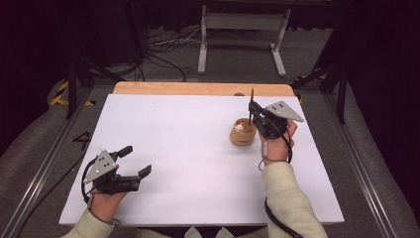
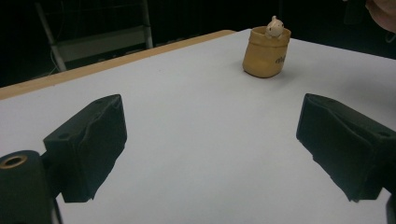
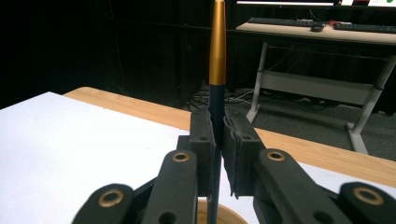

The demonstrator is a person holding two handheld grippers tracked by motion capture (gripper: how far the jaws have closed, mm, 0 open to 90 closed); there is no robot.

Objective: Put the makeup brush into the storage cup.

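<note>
Two grippers work here, and only one is busy. The right gripper (image 1: 252,113) hangs just above the cup (image 1: 242,133), its jaws pressed together on a pen (image 3: 216,70) that stands upright between the pads. Held vertical like that, the pen's lower end points straight down into the cup's mouth, whose rim curves under the jaws in the right gripper view. That suits a drop or a slide into the cup, which I judge to be the step in hand; the pinch sits low on the dark barrel, leaving the gold top free above.

The cup stands on the white mat (image 1: 188,148), toward its far right part, with a small pale figure (image 2: 274,26) peeping over its rim. It looks soft-walled, so a gentle, centred entry seems wise.

The left gripper (image 1: 132,162) rests well apart from the cup, near the mat's close left corner, jaws spread wide with nothing between them. Parked there, it keeps clear of the right hand's path and can steady the cup if needed.
</note>
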